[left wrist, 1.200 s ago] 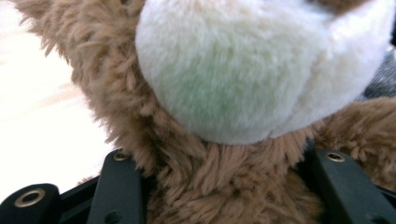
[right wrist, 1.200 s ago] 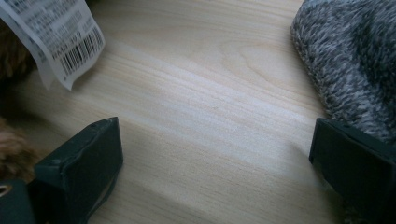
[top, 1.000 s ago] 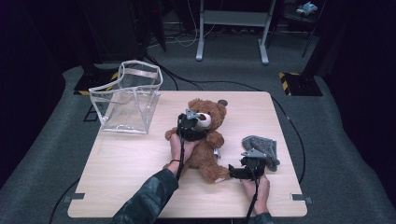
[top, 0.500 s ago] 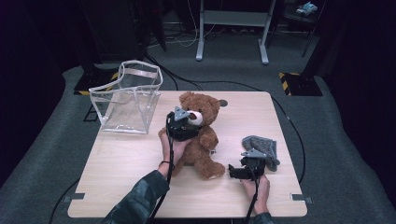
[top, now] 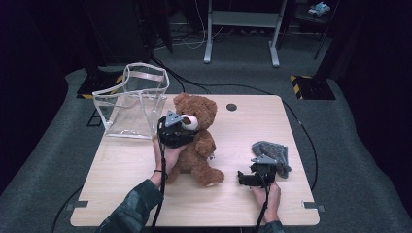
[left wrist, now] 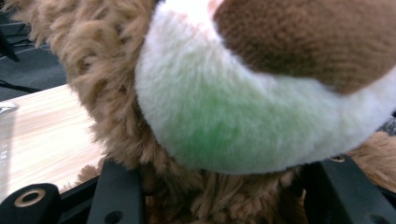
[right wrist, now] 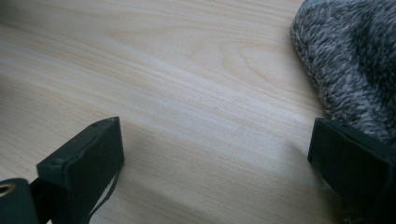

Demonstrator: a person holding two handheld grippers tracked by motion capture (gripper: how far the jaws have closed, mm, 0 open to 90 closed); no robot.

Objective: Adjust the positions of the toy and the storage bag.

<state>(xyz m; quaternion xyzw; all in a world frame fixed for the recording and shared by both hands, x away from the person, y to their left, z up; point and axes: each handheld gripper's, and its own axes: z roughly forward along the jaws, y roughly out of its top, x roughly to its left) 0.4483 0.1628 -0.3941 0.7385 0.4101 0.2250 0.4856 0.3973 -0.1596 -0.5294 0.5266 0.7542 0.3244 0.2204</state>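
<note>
Left tool [top: 180, 130] apparently clamps teddy bear's [top: 197, 145] neck.

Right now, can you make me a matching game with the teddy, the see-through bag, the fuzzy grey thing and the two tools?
Things:
1. teddy bear
2. clear bag
3. grey knitted cloth
4. right tool

Places or states:
A. stands upright at the table's far left corner
B. jaws open over bare wood, holding nothing
C. gripped below the muzzle by the left tool
D. lies flat near the table's right edge

Pairs: 1-C, 2-A, 3-D, 4-B
</note>
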